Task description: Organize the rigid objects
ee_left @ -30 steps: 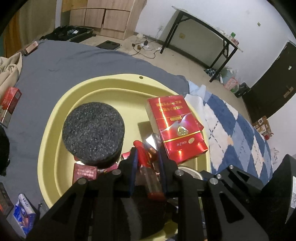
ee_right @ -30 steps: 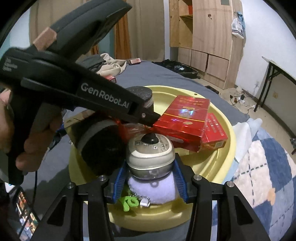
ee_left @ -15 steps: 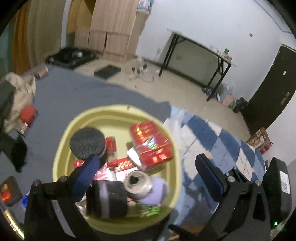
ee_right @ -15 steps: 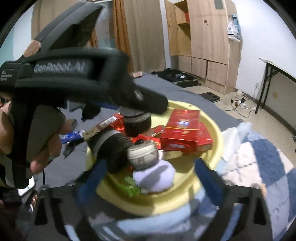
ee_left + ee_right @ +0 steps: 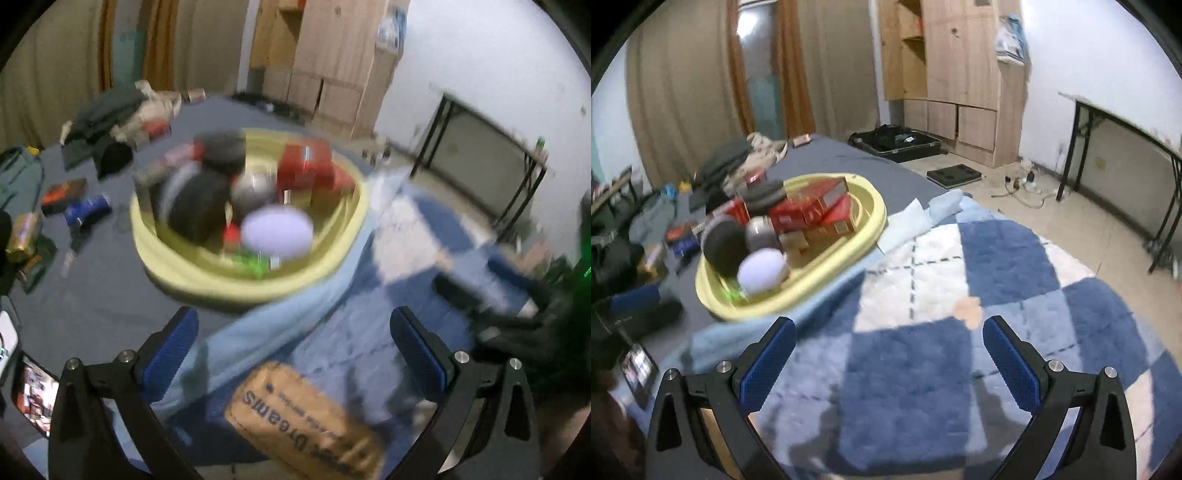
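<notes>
A yellow basin sits on the bed, filled with red boxes, black foam rolls, a silver round tin and a lilac puff. My left gripper is open and empty, well back from the basin. My right gripper is open and empty above the blue-and-white checked blanket, to the right of the basin. The left wrist view is blurred.
A brown "Dreams" label lies on the blanket below my left gripper. Loose small boxes and clothes lie on the grey sheet left of the basin. A phone lies at the left. A black table and a wooden wardrobe stand on the floor beyond the bed.
Both grippers let go of their objects in the basin, opened wide and pulled back and away. The tin with the lilac puff and the red item now rest in the basin.
</notes>
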`<control>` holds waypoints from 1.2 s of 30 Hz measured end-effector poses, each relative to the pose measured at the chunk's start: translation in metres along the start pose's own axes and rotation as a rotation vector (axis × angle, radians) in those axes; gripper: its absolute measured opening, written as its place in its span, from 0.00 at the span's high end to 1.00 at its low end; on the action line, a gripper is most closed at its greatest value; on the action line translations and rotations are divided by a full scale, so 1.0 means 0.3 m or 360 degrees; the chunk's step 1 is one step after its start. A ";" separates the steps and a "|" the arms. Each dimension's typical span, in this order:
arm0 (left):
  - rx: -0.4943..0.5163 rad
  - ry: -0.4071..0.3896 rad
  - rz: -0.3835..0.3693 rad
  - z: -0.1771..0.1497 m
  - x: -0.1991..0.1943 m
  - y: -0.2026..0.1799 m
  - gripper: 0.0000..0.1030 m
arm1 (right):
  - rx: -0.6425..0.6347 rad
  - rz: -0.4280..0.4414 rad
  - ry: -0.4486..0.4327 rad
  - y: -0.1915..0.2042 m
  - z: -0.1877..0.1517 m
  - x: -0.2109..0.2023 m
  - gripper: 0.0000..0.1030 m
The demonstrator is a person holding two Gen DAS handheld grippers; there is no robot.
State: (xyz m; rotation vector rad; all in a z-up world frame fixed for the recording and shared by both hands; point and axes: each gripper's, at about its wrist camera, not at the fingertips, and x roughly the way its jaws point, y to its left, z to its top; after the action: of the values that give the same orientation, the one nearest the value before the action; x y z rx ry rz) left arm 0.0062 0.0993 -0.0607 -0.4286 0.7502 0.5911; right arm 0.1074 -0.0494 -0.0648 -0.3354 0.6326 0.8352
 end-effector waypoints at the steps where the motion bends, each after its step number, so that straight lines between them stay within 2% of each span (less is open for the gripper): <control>1: 0.0017 0.0025 0.0011 -0.006 0.029 0.003 0.00 | -0.0009 0.0012 0.0005 0.003 -0.005 0.004 0.00; 4: -0.0043 0.0072 0.0022 -0.004 0.091 0.044 0.00 | -0.0022 0.0032 0.0042 -0.015 -0.027 0.037 0.00; 7: -0.0153 0.0153 0.0082 -0.016 0.166 0.103 0.00 | -0.0047 0.0078 0.0125 -0.035 -0.023 0.112 0.00; 9: -0.0147 0.0177 0.0085 -0.031 0.209 0.119 0.00 | -0.0044 0.0127 0.0170 -0.039 -0.017 0.156 0.00; 14: -0.0063 0.0066 0.0141 -0.048 0.243 0.106 0.00 | -0.0102 0.0059 0.0226 -0.044 -0.030 0.247 0.00; 19: -0.0044 0.0054 0.0208 -0.043 0.258 0.100 0.00 | -0.0208 -0.0064 0.0246 0.000 -0.042 0.270 0.00; 26: -0.0020 0.0065 0.0255 -0.037 0.257 0.080 0.00 | -0.0225 -0.0082 0.0257 0.013 -0.042 0.276 0.00; 36: -0.0024 0.0069 0.0245 -0.036 0.258 0.088 0.00 | -0.0231 -0.0080 0.0262 0.015 -0.045 0.272 0.00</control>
State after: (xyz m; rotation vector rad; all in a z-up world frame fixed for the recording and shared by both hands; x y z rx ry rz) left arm 0.0292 0.1399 -0.1288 -0.4005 0.8257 0.7341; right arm 0.1400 -0.0059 -0.1274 -0.5538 0.7156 0.8124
